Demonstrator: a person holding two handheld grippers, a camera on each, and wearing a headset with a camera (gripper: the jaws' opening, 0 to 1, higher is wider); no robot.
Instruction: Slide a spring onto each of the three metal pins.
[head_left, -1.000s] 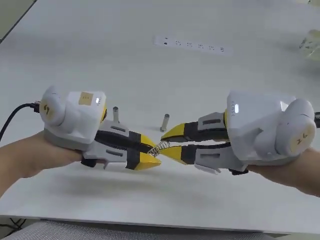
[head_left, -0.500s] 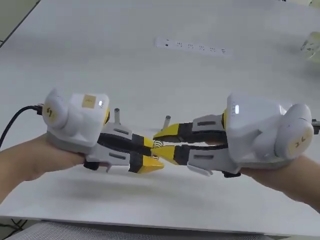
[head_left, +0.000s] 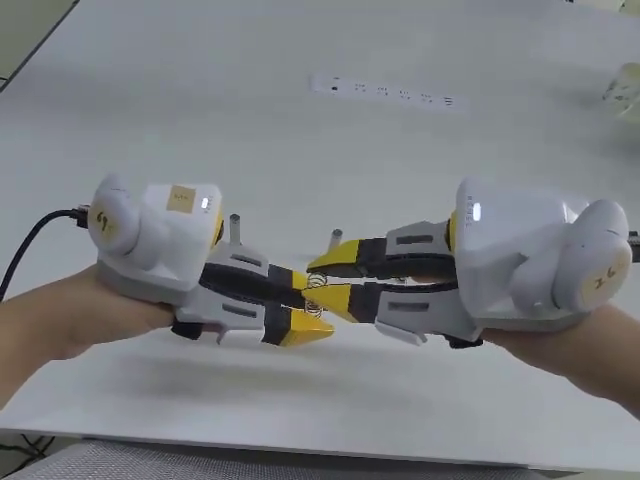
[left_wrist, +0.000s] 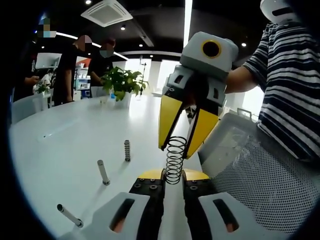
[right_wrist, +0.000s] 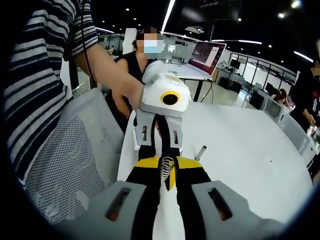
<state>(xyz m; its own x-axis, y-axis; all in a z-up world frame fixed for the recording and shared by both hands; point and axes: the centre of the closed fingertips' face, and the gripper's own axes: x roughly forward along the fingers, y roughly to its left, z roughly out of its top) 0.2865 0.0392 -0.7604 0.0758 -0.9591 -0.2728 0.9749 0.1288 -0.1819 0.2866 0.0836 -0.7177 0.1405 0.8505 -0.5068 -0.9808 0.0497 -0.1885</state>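
Note:
A short steel spring (left_wrist: 174, 159) is held at its near end by my left gripper (left_wrist: 172, 176), which is shut on it. My right gripper (left_wrist: 175, 150) faces it tip to tip, open, with one yellow jaw on each side of the spring's far end. In the right gripper view the spring (right_wrist: 166, 170) stands between my right gripper's (right_wrist: 168, 167) tips. In the head view both grippers, left (head_left: 298, 306) and right (head_left: 308, 282), meet over the table's front with the spring (head_left: 316, 284) between them. One pin (left_wrist: 127, 150) carries a spring. A bare pin (left_wrist: 103, 172) stands nearer, and a third pin (left_wrist: 69, 215) leans lower left.
The white table (head_left: 300, 130) stretches away behind the grippers, with a white power strip (head_left: 390, 93) far back. Two pins (head_left: 233, 228) (head_left: 335, 240) stand just beyond the gripper tips. A mesh chair (left_wrist: 250, 165) and a person in a striped shirt are near the front edge.
My right gripper has moved left toward the left gripper, and its jaws now straddle the spring. The left gripper has kept its hold on the spring and shifted slightly.

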